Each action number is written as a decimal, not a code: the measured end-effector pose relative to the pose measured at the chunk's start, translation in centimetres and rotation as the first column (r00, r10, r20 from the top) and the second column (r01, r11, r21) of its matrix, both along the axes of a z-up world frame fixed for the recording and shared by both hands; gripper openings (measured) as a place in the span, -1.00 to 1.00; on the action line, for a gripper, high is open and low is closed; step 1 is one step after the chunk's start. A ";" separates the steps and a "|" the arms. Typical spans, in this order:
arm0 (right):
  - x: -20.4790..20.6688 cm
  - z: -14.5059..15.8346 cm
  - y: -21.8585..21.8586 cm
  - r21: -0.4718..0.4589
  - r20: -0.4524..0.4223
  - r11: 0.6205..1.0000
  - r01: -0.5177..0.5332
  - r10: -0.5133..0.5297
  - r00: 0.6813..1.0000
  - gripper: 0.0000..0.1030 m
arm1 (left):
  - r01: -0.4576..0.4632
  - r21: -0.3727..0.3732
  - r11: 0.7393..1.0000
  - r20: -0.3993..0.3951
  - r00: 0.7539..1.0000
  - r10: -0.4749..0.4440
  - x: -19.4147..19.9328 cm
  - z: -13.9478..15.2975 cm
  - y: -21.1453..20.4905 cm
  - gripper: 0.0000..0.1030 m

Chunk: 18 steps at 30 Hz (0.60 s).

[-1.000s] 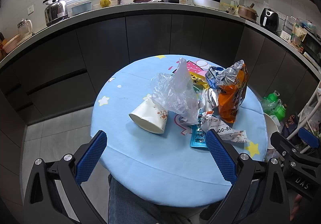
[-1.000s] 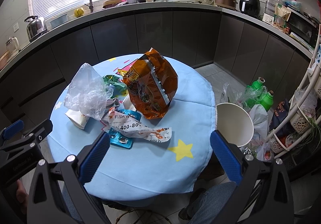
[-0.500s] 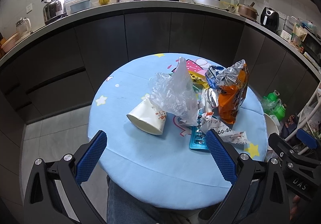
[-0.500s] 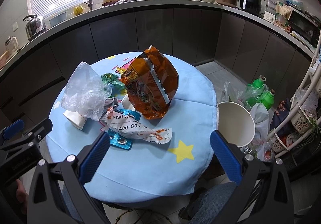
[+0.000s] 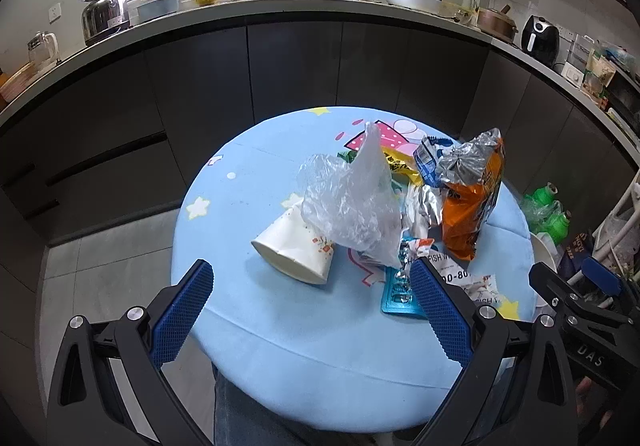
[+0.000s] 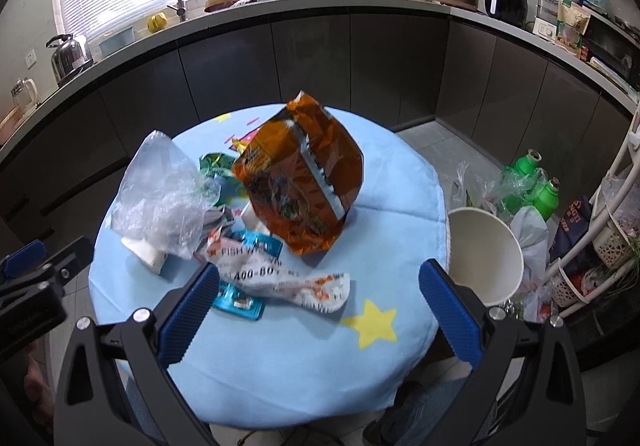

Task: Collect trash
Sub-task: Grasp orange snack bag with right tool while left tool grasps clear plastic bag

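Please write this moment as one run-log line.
left gripper open, empty | right gripper open, empty | trash on table: paper cup, orange bag | bin beside table

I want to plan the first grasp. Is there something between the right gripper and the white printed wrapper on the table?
Nothing visible is in the way. The right gripper hangs open above the near edge of the table, and the white printed wrapper lies uppermost just ahead of its jaws, partly over a teal blister pack.

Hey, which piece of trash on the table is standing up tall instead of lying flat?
The orange snack bag. It stands upright near the table's middle, while the white printed wrapper and the teal blister pack lie flat on the cloth in front of it.
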State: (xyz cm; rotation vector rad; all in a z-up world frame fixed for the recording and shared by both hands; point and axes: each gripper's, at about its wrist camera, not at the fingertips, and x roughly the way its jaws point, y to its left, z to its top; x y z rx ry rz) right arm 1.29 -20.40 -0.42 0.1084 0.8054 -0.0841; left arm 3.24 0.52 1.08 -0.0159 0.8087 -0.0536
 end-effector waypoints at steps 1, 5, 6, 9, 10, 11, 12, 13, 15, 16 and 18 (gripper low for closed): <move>0.7 0.0 -0.1 0.010 0.006 1.000 0.000 0.000 1.000 0.93 | 0.018 -0.013 1.000 0.006 1.000 -0.018 0.4 0.3 0.2 0.83; 4.4 0.7 0.2 0.081 0.046 0.996 -0.027 0.023 0.999 0.93 | 0.071 -0.066 0.995 0.002 0.997 -0.071 2.8 1.0 1.0 0.83; 5.2 0.8 0.5 0.071 0.047 0.997 -0.028 0.025 0.999 0.93 | 0.080 -0.084 0.993 -0.004 0.997 -0.080 3.4 1.0 1.1 0.83; 8.8 0.1 1.7 0.051 0.032 0.998 -0.042 0.040 0.999 0.93 | 0.102 -0.111 0.989 -0.017 0.994 -0.104 5.0 1.1 1.4 0.83; 9.4 -0.2 1.9 0.047 0.031 0.998 -0.040 0.039 0.999 0.93 | 0.114 -0.108 0.988 -0.017 0.993 -0.117 5.4 1.1 1.3 0.81; 10.0 -0.6 1.9 0.044 0.027 0.999 -0.030 0.029 0.999 0.93 | 0.128 -0.095 0.987 -0.016 0.991 -0.130 5.9 1.1 1.2 0.79; 10.5 -0.9 1.7 0.049 0.021 0.999 -0.019 0.018 1.000 0.93 | 0.143 -0.084 0.986 -0.013 0.989 -0.144 6.4 1.1 1.1 0.74; 10.8 -1.2 1.4 0.063 0.010 0.998 -0.009 0.008 1.000 0.92 | 0.158 -0.079 0.984 -0.014 0.987 -0.160 6.8 1.0 0.9 0.67; 11.1 -1.6 0.8 0.072 -0.001 0.997 0.002 -0.002 1.000 0.65 | 0.194 -0.086 0.977 -0.032 0.980 -0.197 8.0 0.6 0.6 0.55; 11.2 -1.8 0.5 0.077 -0.010 0.997 0.005 -0.004 1.000 0.57 | 0.207 -0.090 0.974 -0.043 0.976 -0.212 8.7 0.4 0.3 0.47; 11.0 -2.1 -0.2 0.081 -0.019 0.997 0.010 -0.008 1.000 0.27 | 0.234 -0.099 0.967 -0.068 0.968 -0.241 9.9 -0.2 -0.1 0.34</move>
